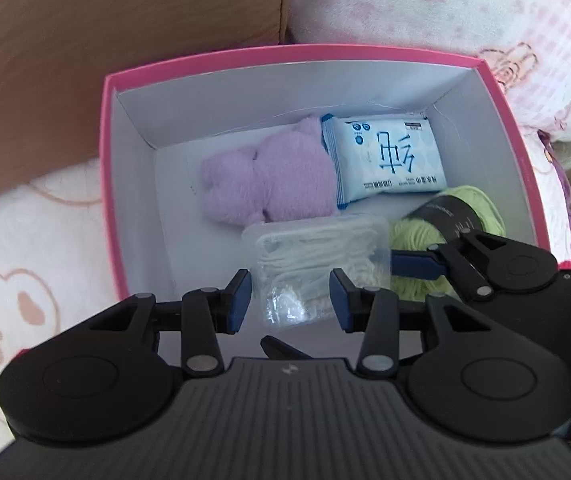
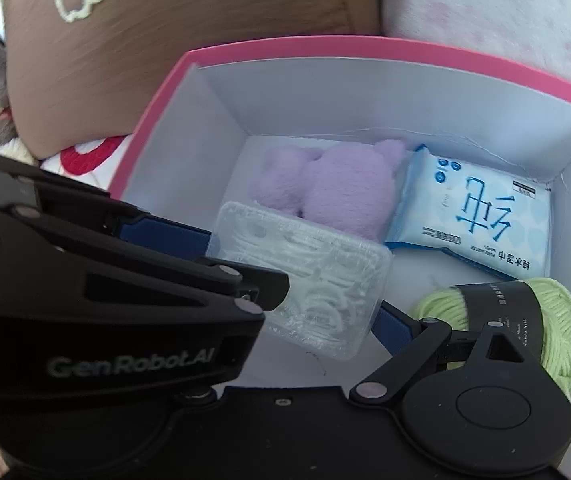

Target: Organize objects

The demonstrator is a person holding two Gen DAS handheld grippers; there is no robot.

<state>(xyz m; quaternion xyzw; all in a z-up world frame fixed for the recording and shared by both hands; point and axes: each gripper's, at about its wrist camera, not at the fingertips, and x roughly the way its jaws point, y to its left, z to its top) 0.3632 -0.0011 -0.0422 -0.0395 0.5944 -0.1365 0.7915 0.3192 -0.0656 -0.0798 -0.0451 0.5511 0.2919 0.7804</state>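
Both grippers are matte black plastic with round disc-shaped pivot housings, silver rivets at the linkage joints and blue rubber pads on the fingertips (image 1: 241, 300). The left gripper (image 2: 245, 272) has grey "GenRobot.AI" lettering on its side, and each base is ribbed.

box (image 1: 125, 184): pink outside, white inside, open-topped | plush (image 1: 269, 184): lilac, fluffy, lying flat at centre | wipes pack (image 1: 389, 156): blue-white, flat, at 2 o'clock, touching plush | clear case (image 1: 317, 264): white floss picks inside, flat, at 6 o'clock | yarn ball (image 1: 409, 236): pale green, black band, at 4 o'clock
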